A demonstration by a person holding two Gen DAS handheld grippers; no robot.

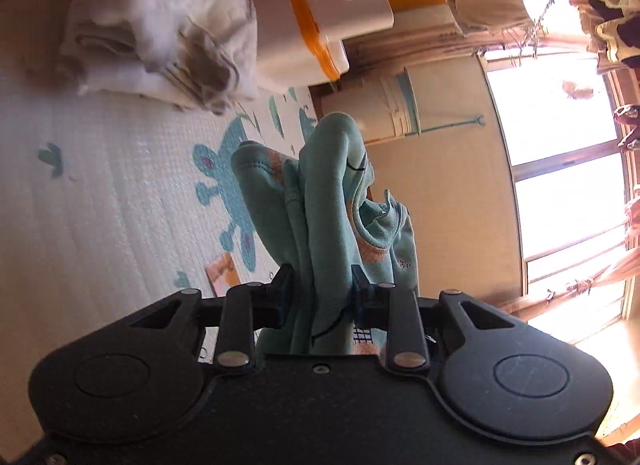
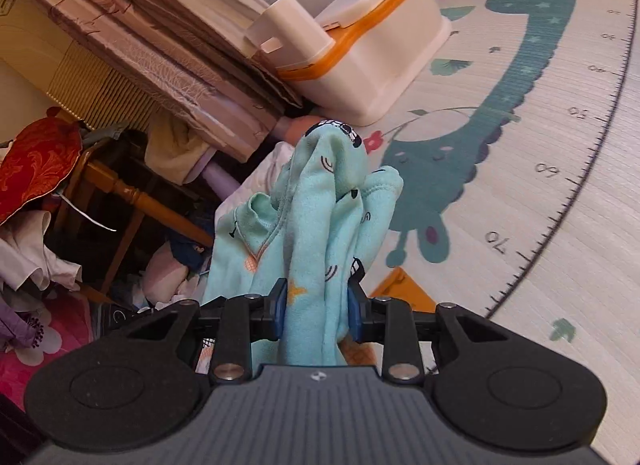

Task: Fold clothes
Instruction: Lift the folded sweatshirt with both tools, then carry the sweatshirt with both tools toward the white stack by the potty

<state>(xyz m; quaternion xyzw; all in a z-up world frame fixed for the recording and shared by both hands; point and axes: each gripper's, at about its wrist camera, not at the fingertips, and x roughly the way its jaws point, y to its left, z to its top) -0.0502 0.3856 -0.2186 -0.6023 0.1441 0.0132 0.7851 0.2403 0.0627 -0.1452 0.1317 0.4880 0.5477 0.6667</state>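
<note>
Jaws of both grippers clamp bunched folds of soft teal printed garment (image 1: 320,201).

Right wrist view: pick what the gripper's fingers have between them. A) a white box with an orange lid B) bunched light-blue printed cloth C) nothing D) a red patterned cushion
B: the right gripper has its blue pads pressed on a bunched fold of the light-blue printed garment, while the white box sits apart on the play mat.
</note>
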